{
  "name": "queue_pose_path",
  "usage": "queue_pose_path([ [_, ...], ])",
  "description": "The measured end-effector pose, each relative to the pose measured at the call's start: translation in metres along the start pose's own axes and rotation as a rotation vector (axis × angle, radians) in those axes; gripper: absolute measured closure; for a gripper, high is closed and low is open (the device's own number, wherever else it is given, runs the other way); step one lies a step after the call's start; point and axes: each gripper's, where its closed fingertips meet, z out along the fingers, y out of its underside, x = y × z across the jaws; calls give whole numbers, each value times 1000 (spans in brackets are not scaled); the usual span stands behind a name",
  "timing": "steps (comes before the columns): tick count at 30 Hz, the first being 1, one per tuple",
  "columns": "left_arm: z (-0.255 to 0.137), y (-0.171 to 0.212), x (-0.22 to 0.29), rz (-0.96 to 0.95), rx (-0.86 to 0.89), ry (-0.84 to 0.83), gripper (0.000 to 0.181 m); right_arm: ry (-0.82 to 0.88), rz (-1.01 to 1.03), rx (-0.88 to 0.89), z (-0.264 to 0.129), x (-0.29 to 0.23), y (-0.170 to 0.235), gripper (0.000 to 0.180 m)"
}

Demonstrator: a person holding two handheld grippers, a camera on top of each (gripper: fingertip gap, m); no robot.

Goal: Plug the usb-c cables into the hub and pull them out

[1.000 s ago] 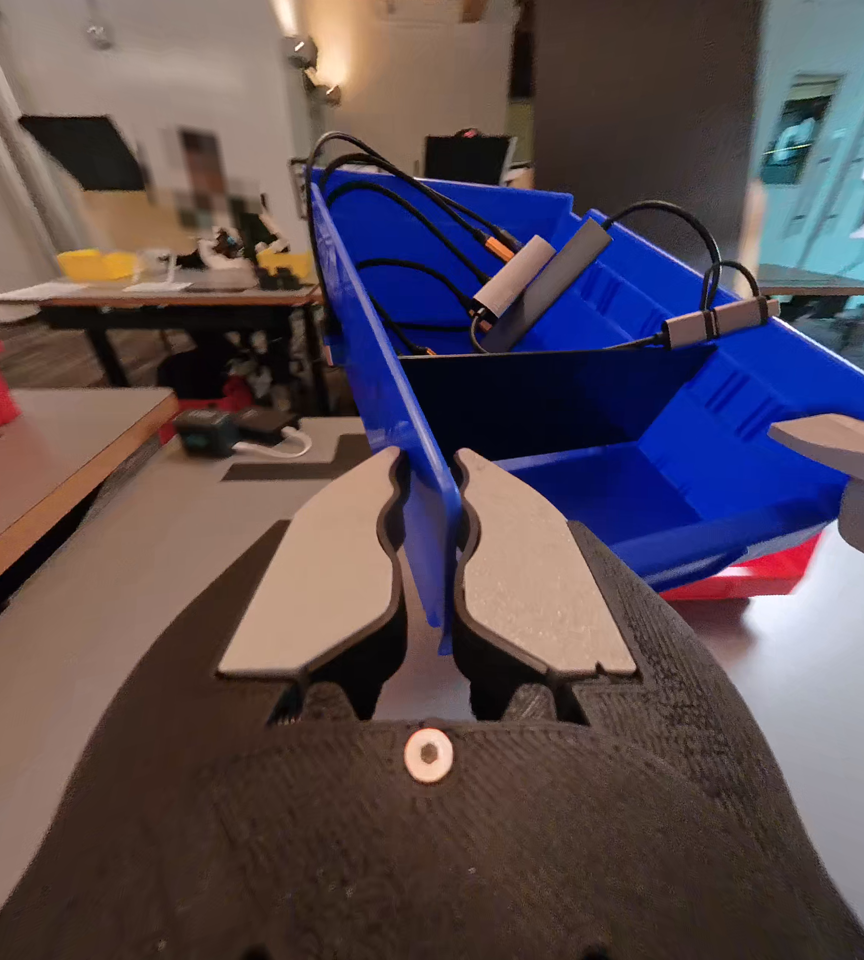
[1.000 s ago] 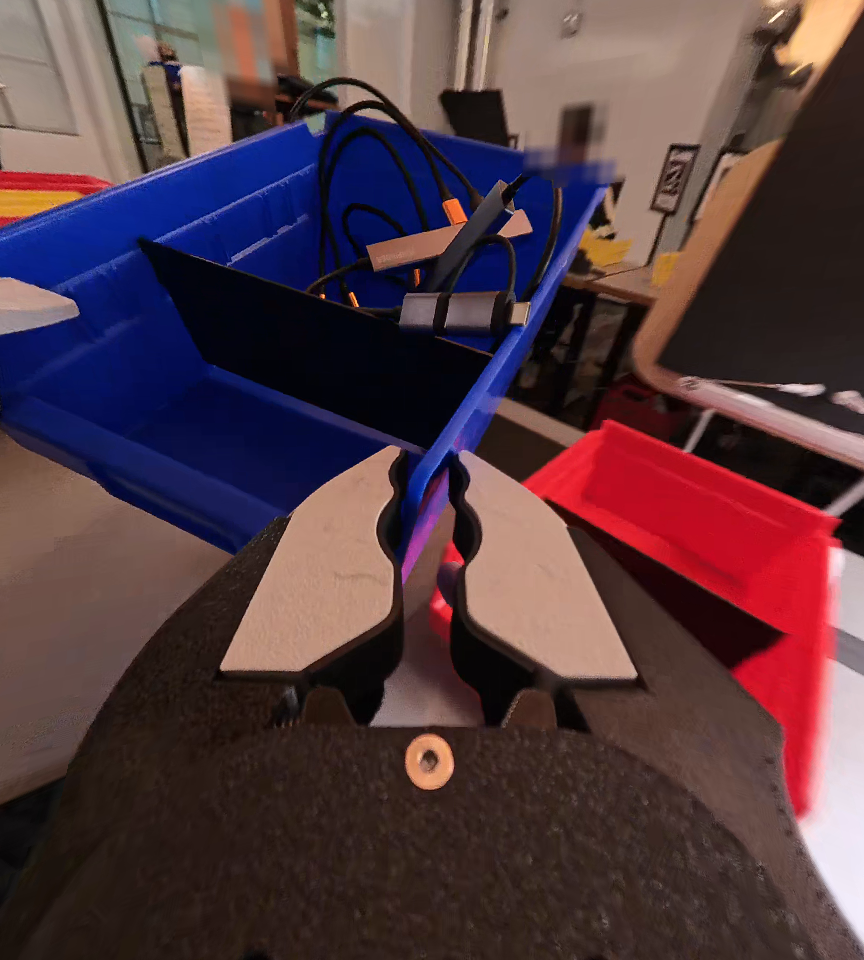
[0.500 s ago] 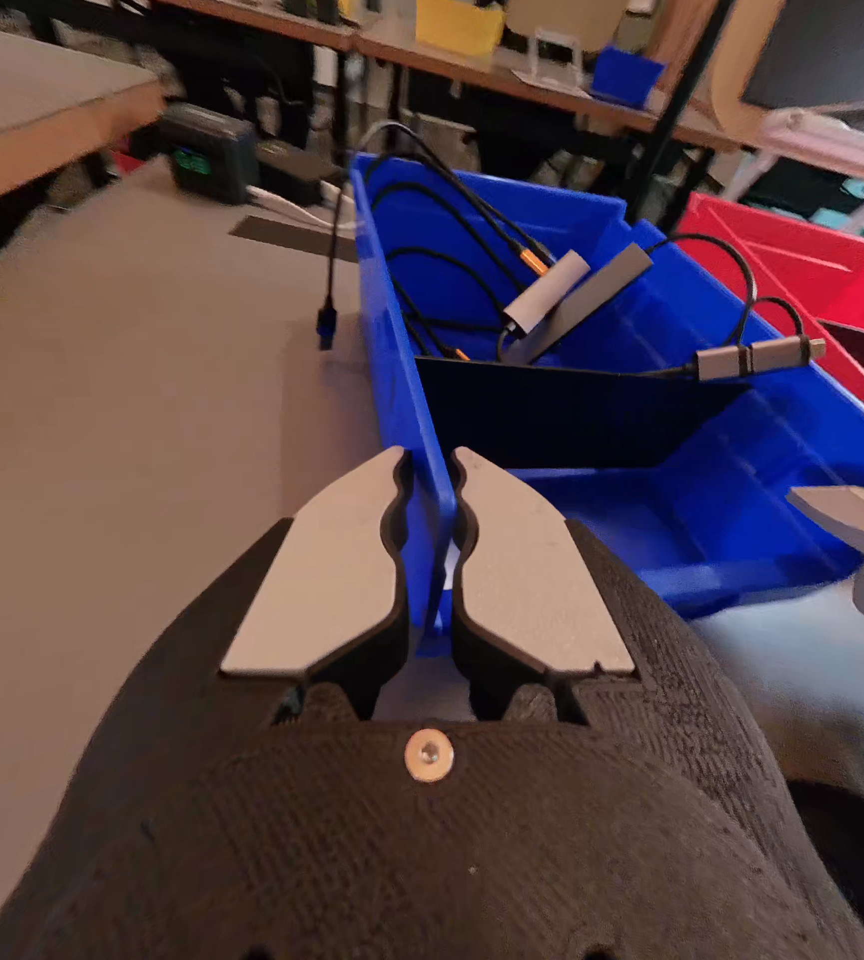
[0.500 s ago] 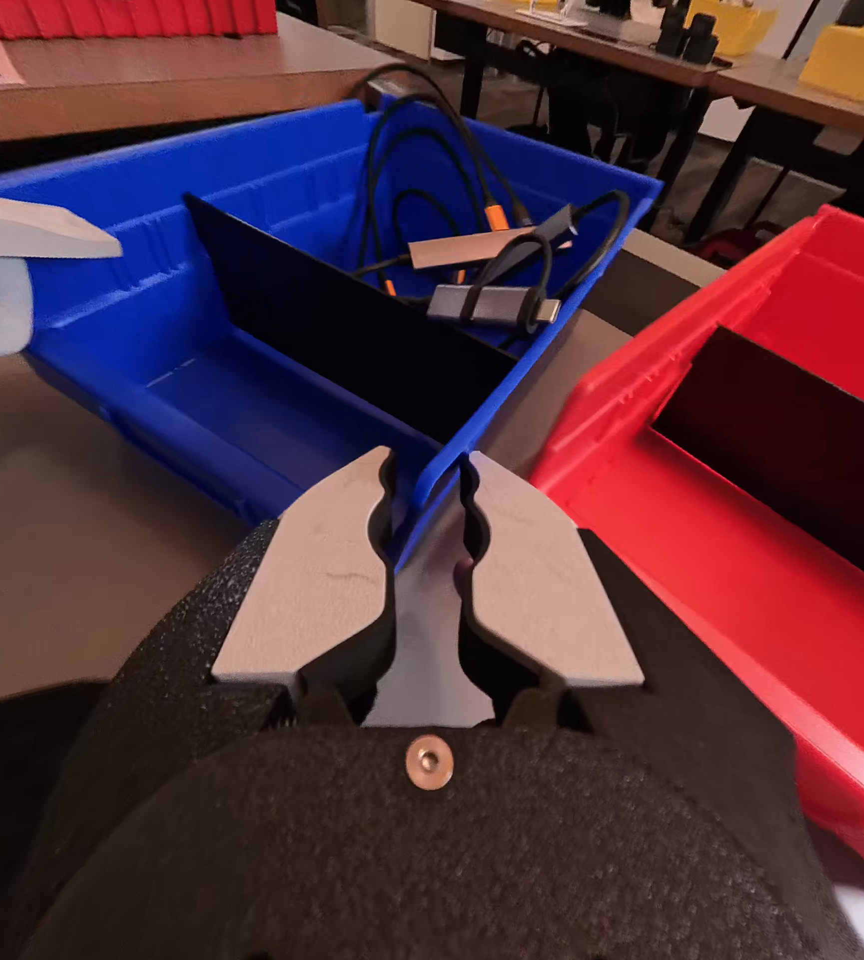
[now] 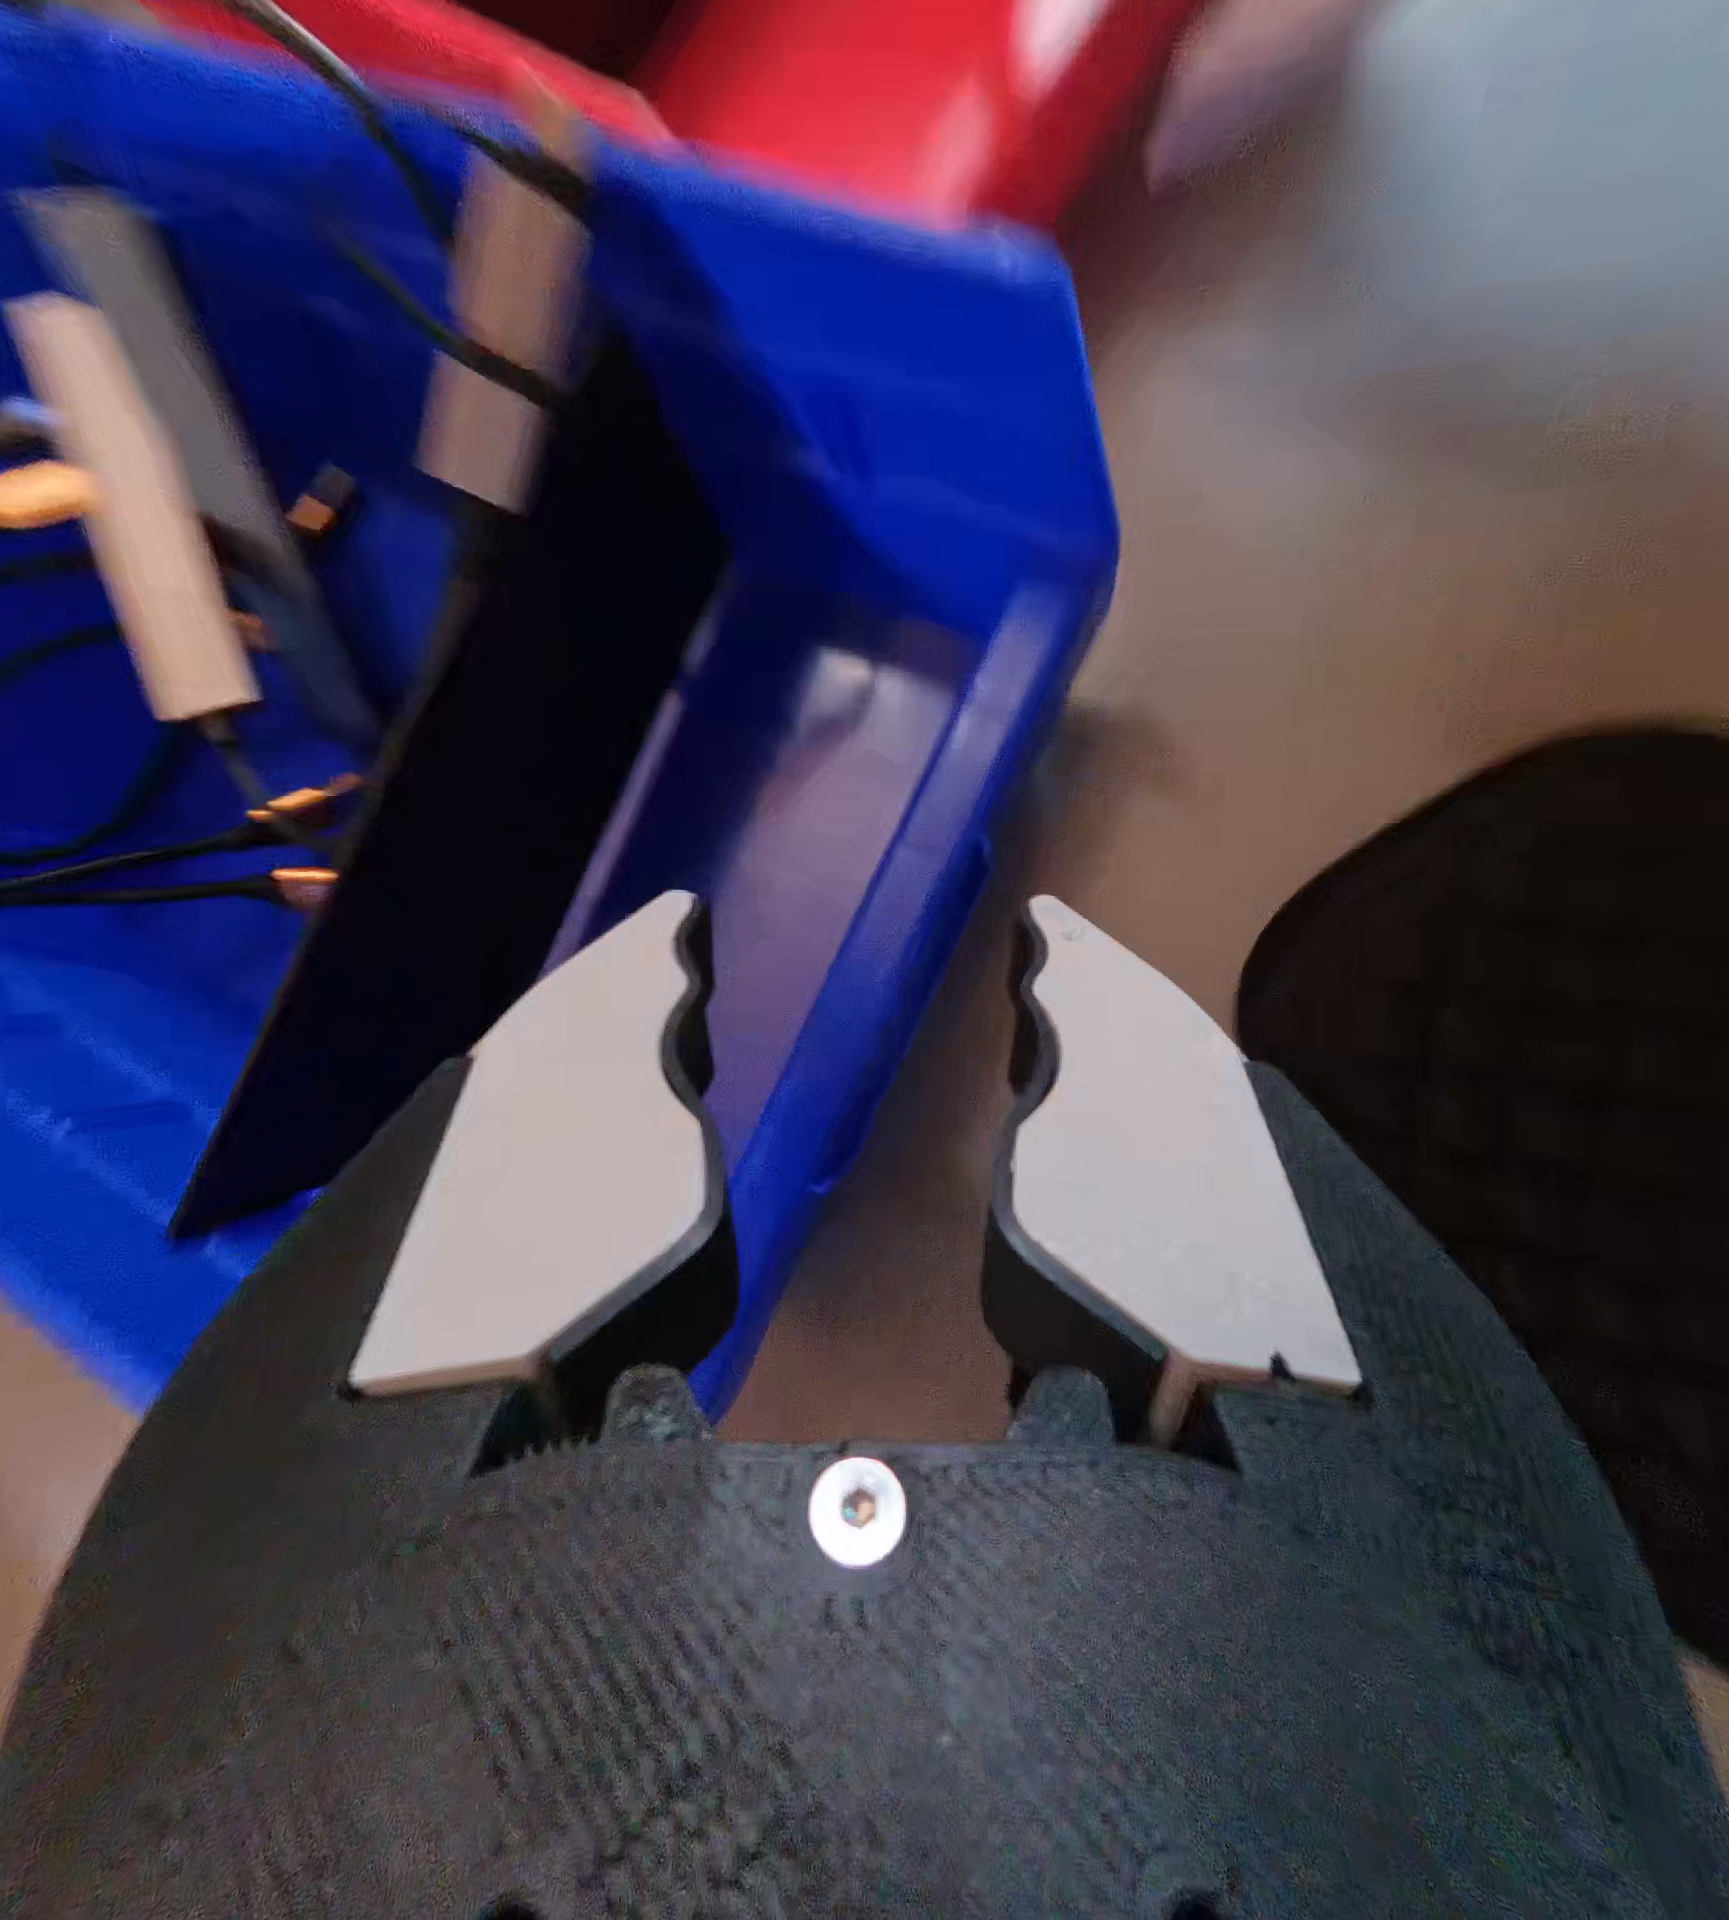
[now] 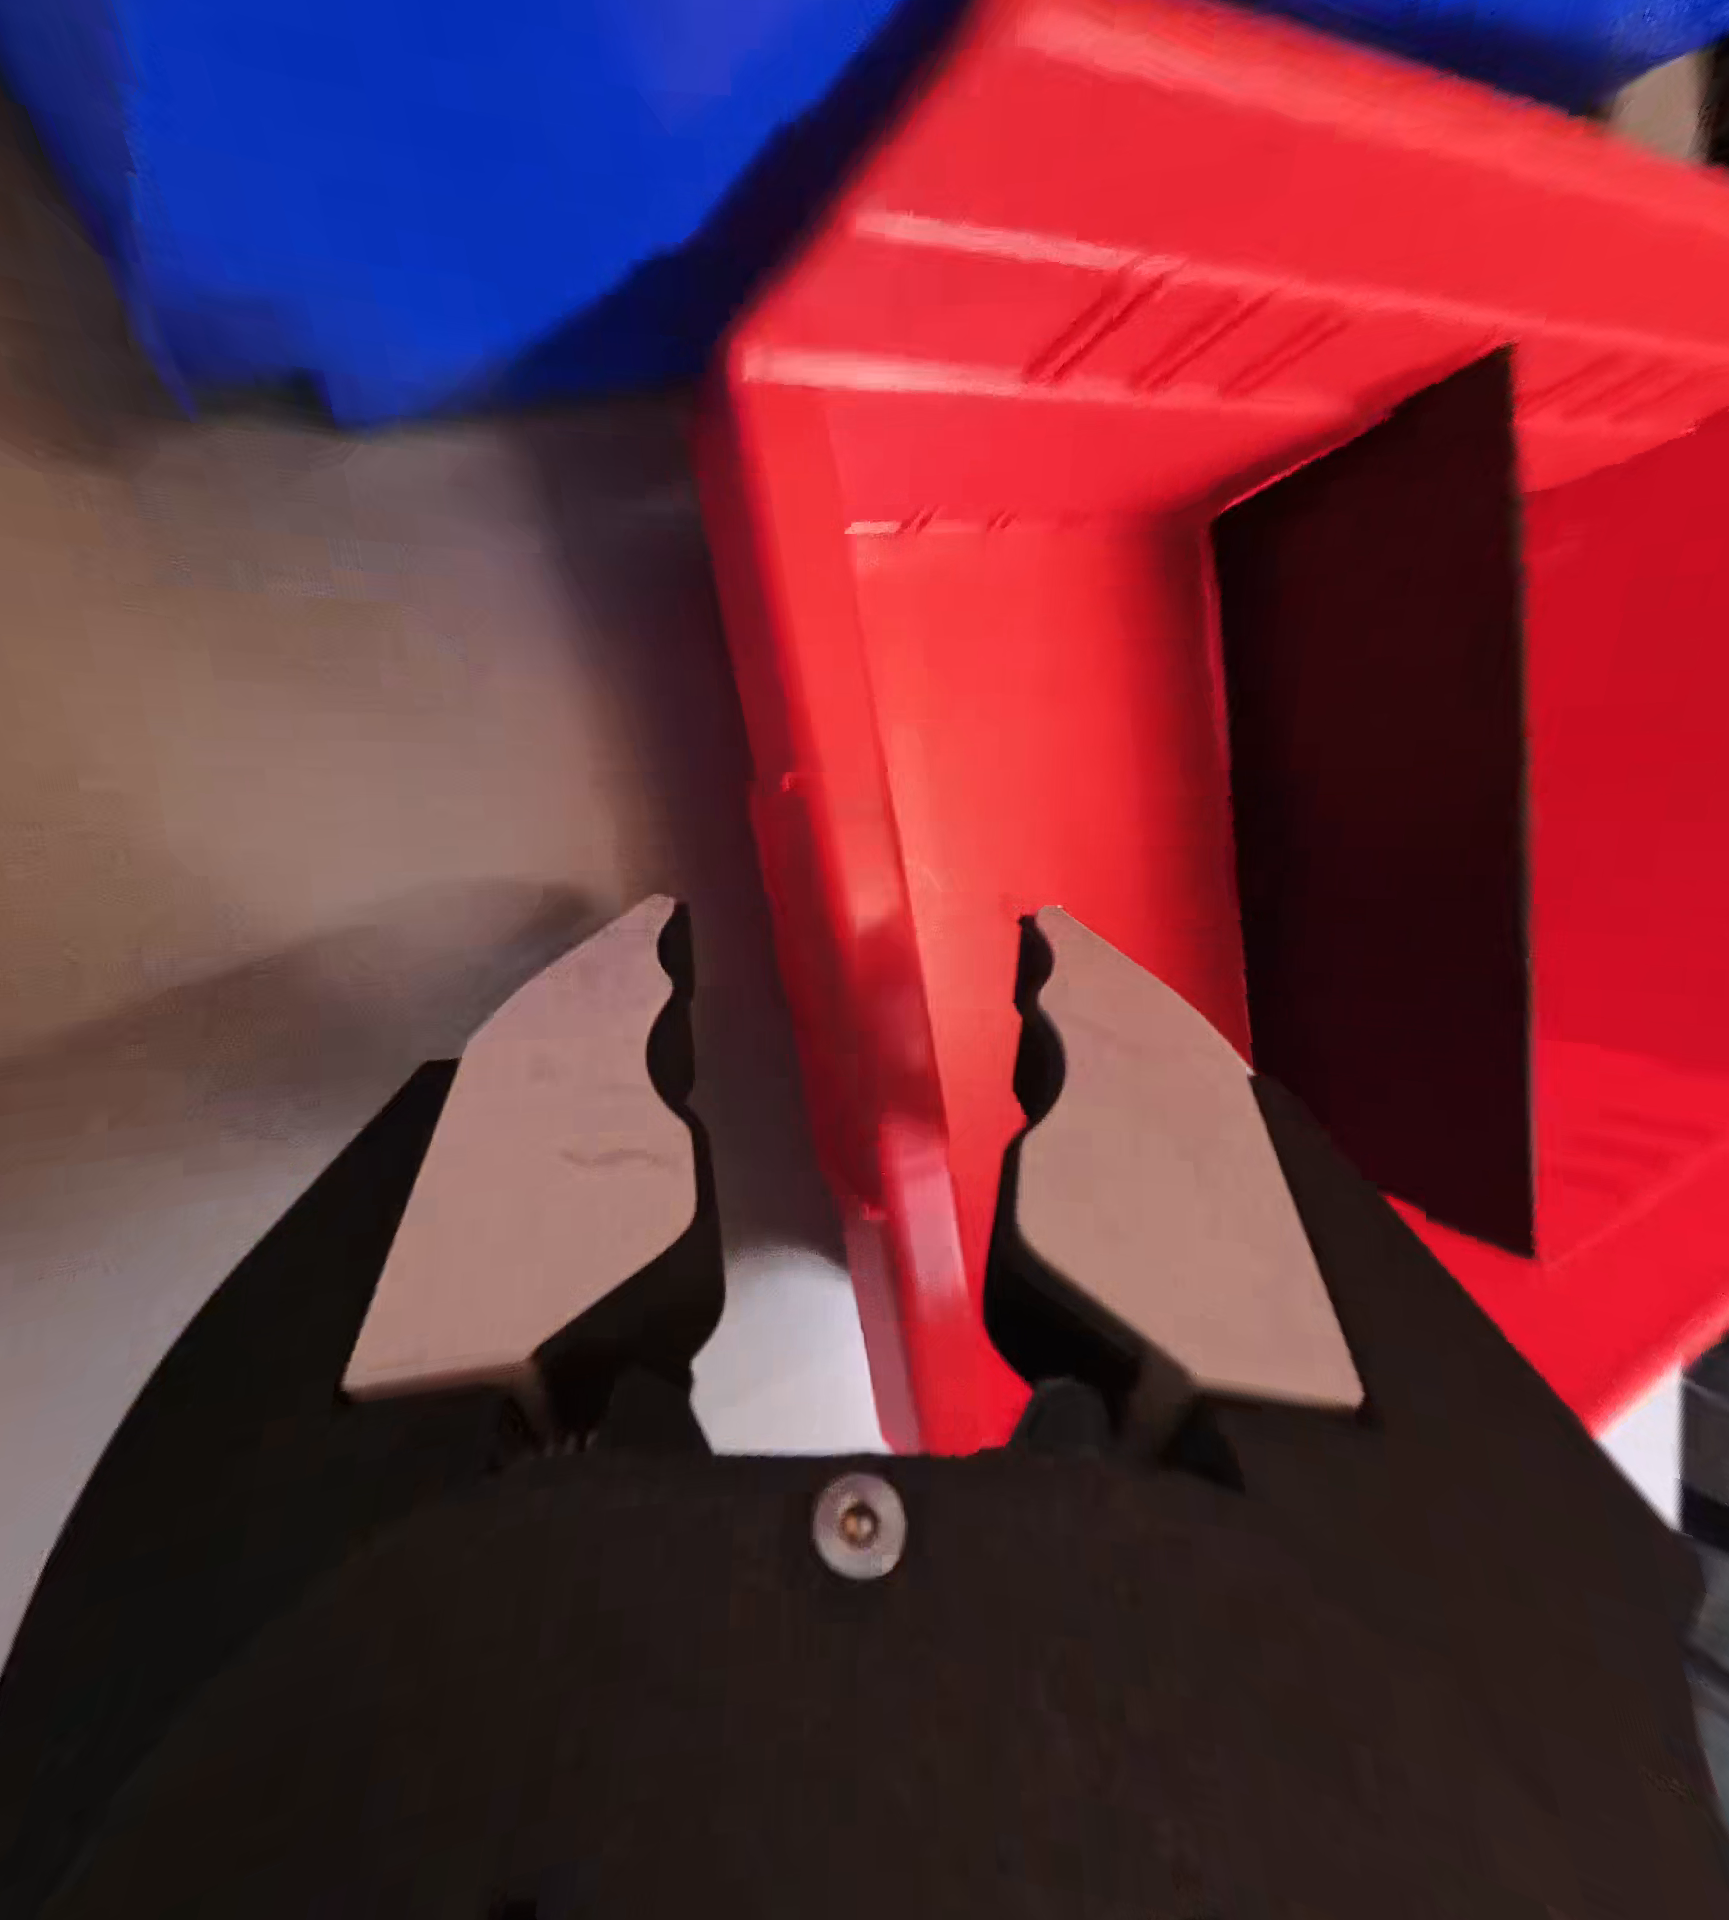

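The blue bin (image 5: 891, 416) rests on the table, blurred by motion. Its far compartment, behind a black divider (image 5: 486, 831), holds grey hubs (image 5: 143, 499) and black cables with orange plugs (image 5: 299, 883). My left gripper (image 5: 865, 914) is open, with the bin's near wall (image 5: 839, 1091) standing loosely between the fingers. My right gripper (image 6: 855, 920) is open too, and it straddles the side wall (image 6: 881, 935) of a red bin (image 6: 1099, 416). Part of the blue bin (image 6: 424, 187) shows at the top left of the right wrist view.
The red bin has its own black divider (image 6: 1379, 779) and nothing shows inside it. It also shows behind the blue bin in the left wrist view (image 5: 839, 104). A black textured body (image 5: 1566, 1143) lies right of my left gripper. The table top (image 6: 268, 675) is brown-grey. Tip to tip, the grippers are about 20 cm apart.
Both grippers were shut on the blue bin's side walls and are open now. The bin came down from its raised tilt. My right gripper has moved over to the red bin's wall.
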Motion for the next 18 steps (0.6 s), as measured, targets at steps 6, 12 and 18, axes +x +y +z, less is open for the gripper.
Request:
queue_pose_path([
  [6,44,17,12,217,-286,136,151,33,-64,-66,20,-2,20,146],
  [12,53,2,13,167,-228,73,152,134,-92,-113,-25,-11,89,147],
  [18,57,-4,15,83,-199,35,153,177,1,-207,-70,-8,183,147],
])
